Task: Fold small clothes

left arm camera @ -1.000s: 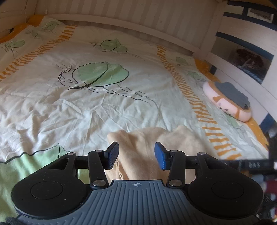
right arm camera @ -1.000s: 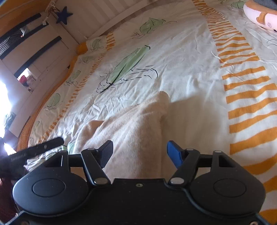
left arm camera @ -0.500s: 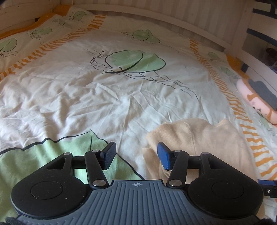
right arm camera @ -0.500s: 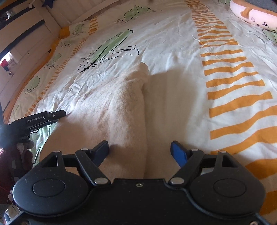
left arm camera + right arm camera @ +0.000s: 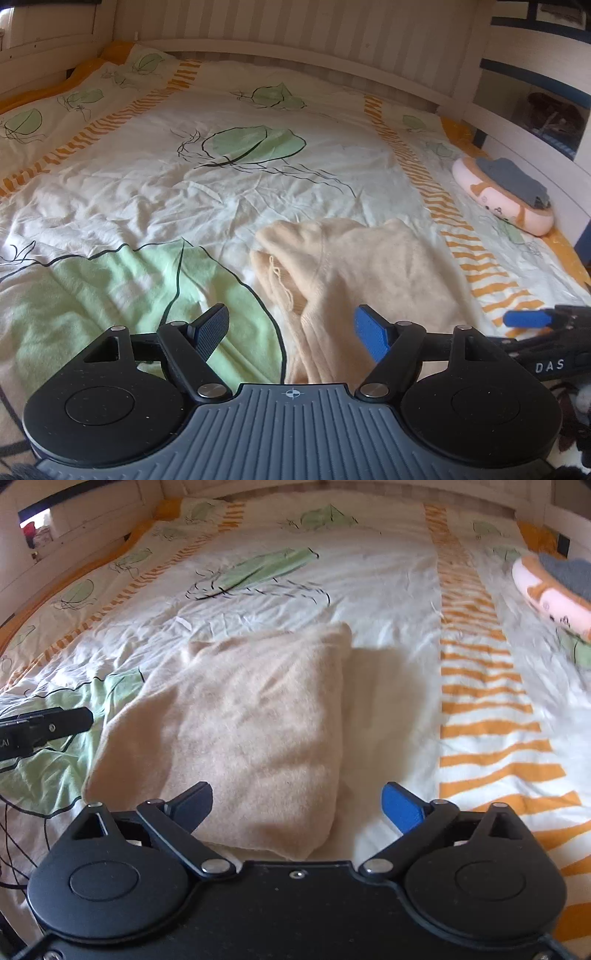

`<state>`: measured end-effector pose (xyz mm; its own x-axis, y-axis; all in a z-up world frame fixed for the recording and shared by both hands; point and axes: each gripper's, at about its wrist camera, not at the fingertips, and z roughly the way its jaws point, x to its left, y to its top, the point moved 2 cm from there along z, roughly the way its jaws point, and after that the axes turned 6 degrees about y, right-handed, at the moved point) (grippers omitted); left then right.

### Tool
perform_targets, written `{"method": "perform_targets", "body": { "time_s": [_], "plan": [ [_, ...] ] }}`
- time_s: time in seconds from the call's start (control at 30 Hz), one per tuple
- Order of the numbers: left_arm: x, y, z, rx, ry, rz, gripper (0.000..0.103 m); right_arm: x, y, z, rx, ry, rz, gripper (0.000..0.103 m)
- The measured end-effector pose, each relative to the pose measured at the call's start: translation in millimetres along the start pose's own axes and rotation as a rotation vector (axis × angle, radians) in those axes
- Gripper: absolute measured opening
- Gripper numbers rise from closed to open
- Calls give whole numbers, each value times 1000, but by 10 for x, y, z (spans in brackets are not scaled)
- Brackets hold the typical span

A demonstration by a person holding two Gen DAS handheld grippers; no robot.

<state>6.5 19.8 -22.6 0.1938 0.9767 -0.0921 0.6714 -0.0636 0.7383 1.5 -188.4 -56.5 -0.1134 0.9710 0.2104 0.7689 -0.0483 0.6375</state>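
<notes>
A cream fleece garment lies folded in a rough oblong on the bed cover; it also shows in the right wrist view. My left gripper is open and empty, hovering over the garment's near left edge. My right gripper is open and empty, just above the garment's near end. The right gripper's blue fingertip shows at the right in the left wrist view. The left gripper's finger shows at the left in the right wrist view.
The bed cover is white with green leaves and orange stripes. A pink plush cushion with a grey folded cloth on it lies at the right edge. A white slatted bed frame runs behind; shelves stand at the right.
Both grippers have pulled back from the garment and opened wider. The left view swung left, then back. The garment now lies flatter and in full view.
</notes>
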Motion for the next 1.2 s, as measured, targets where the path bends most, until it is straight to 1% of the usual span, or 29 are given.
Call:
{"method": "perform_targets", "body": {
  "time_s": [0.07,0.13,0.2,0.3,0.37,0.47,0.53,0.6,0.67,0.77,0.93,1.1,1.2],
  "plan": [
    [-73,-24,-88,3,33,14,74,86,14,-151,-59,-22,-41,102],
    [-135,-36,-156,12,101,30,74,124,21,-294,-100,-34,-48,103],
    [-193,-35,-194,41,197,54,74,118,35,-398,-127,-38,-29,102],
    [-240,-7,-188,79,249,70,74,79,46,-504,-141,-32,10,102],
    [-249,12,-170,101,237,61,74,70,56,-549,-148,-31,34,102],
    [-259,16,-137,133,209,37,73,102,73,-580,-153,-48,33,102],
    [-281,0,-117,161,206,32,73,144,83,-585,-144,-99,46,102],
    [-291,-14,-106,174,200,27,73,157,86,-587,-132,-176,62,102],
    [-301,-35,-115,183,206,15,73,169,81,-578,-121,-200,53,102],
    [-307,-55,-126,193,208,7,73,171,74,-576,-119,-186,59,102],
    [-332,-75,-121,204,256,23,73,195,65,-566,-109,-168,53,102],
    [-324,-100,-91,245,240,10,73,112,35,-518,-69,-93,134,102],
    [-330,-119,-79,256,239,14,73,101,6,-495,-50,-88,146,102]
  ]
}}
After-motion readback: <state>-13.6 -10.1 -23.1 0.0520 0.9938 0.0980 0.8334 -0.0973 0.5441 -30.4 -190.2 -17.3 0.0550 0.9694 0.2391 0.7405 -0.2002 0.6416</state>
